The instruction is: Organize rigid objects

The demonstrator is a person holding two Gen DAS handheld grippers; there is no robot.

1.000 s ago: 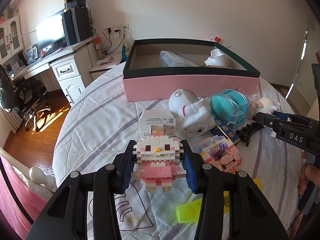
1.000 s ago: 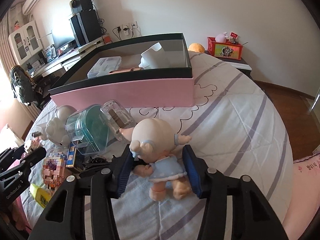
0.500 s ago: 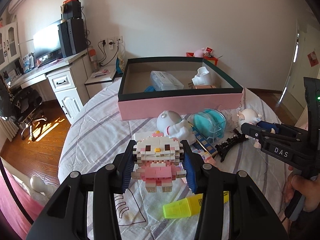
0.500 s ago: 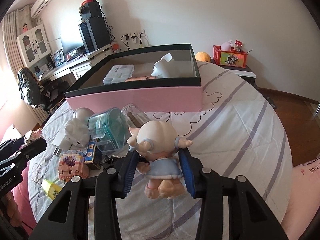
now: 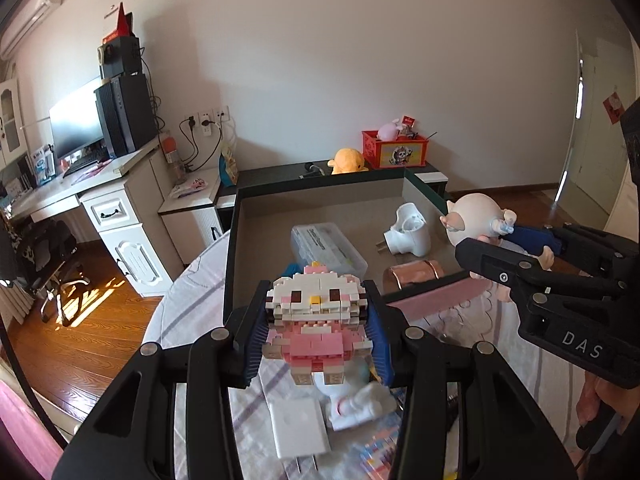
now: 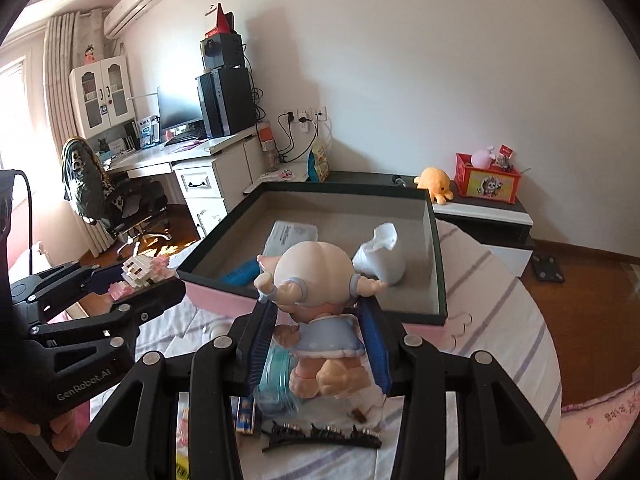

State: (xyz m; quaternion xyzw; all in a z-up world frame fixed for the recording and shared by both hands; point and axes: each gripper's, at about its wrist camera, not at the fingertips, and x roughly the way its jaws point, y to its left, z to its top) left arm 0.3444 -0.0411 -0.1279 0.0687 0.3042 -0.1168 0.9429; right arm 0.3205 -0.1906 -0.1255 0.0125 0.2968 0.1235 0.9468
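A person is holding two toys in the air above the bed point(image 6: 500, 292), which is covered with a white quilt with purple stripes, and both toys are now close to the large open box with pink outer walls and a dark green rim point(image 5: 424, 304). The left gripper point(image 5: 316, 332) has its jaws clamped on the sides of a white and pink cat figure built from small bricks point(image 5: 316, 320), probably because the flat sides give a safe hold. The right gripper point(image 6: 318, 344) has its jaws pressing on the body of a small doll with a big pale head and a light blue dress point(image 6: 316, 300); its jaws have just been closing a little more on the doll. I think both toys are going into the box. Inside it are lying a clear plastic case point(image 5: 326, 246), a white plug-like device point(image 5: 408, 232), a shiny copper-coloured cylinder point(image 5: 412, 278) and something blue point(image 6: 240, 274) by the near wall. On the bed below, a black hair clip point(image 6: 320, 436) and other small things are waiting.
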